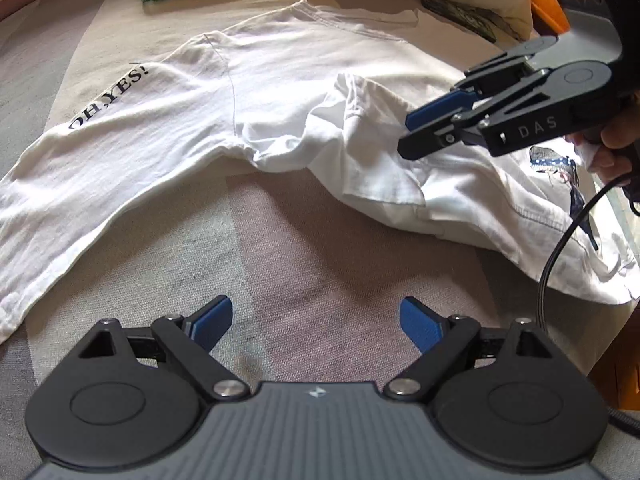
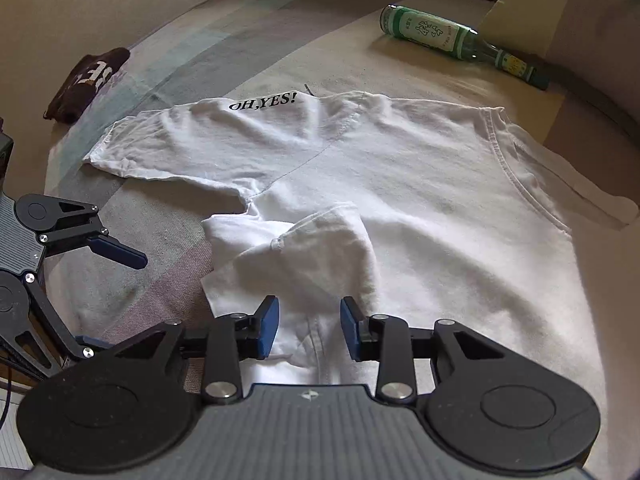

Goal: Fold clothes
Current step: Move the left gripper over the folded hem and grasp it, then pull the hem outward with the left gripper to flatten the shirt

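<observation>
One white T-shirt point(image 2: 400, 184) lies spread across the middle of the right wrist view on a bed point(image 2: 248, 56), flat enough to fold, one corner already flopped over onto its body. The right tool point(image 2: 308, 330) hangs above that bunched cloth at lower centre, partly parted, gripping nothing. The left tool point(image 1: 316, 322) gapes wide over bare bedding, likely ready to pin an edge. One green bottle point(image 2: 456, 42) lies upper right; one dark garment point(image 2: 86, 84) upper left.

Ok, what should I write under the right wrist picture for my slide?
Open right claw over a crumpled white T-shirt on a bed, green bottle lying behind it.
</observation>
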